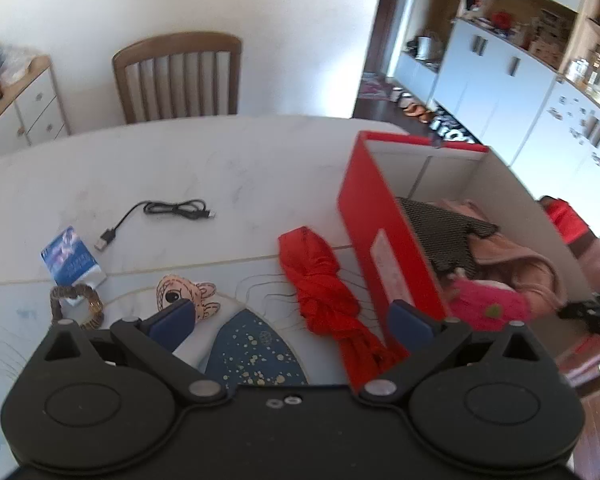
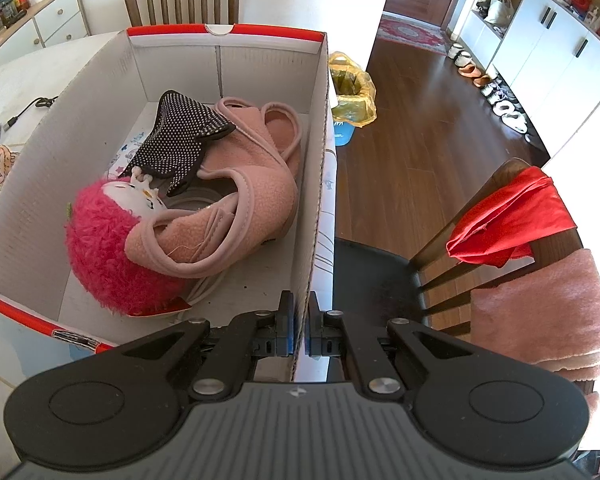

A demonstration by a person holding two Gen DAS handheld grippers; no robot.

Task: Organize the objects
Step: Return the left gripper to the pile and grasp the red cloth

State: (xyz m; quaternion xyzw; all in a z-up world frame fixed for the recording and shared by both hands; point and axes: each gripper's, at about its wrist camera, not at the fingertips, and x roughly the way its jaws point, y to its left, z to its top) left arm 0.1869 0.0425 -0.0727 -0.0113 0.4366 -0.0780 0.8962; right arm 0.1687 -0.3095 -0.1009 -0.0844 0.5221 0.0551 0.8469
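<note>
While the right gripper (image 2: 299,330) pinches the right wall of the box (image 2: 316,184), the left gripper (image 1: 292,320) hangs spread over the table (image 1: 140,168), holding nothing. Below it lies a knotted red cloth (image 1: 324,280), just beside the box's outer left wall. Inside the box sit pink shoes (image 2: 236,200), a studded black star (image 2: 180,136) and a pink plush doll (image 2: 104,248). Farther left on the table lie a cable (image 1: 160,212), a tissue pack (image 1: 72,260), a bracelet (image 1: 76,304) and a cartoon charm (image 1: 188,292).
</note>
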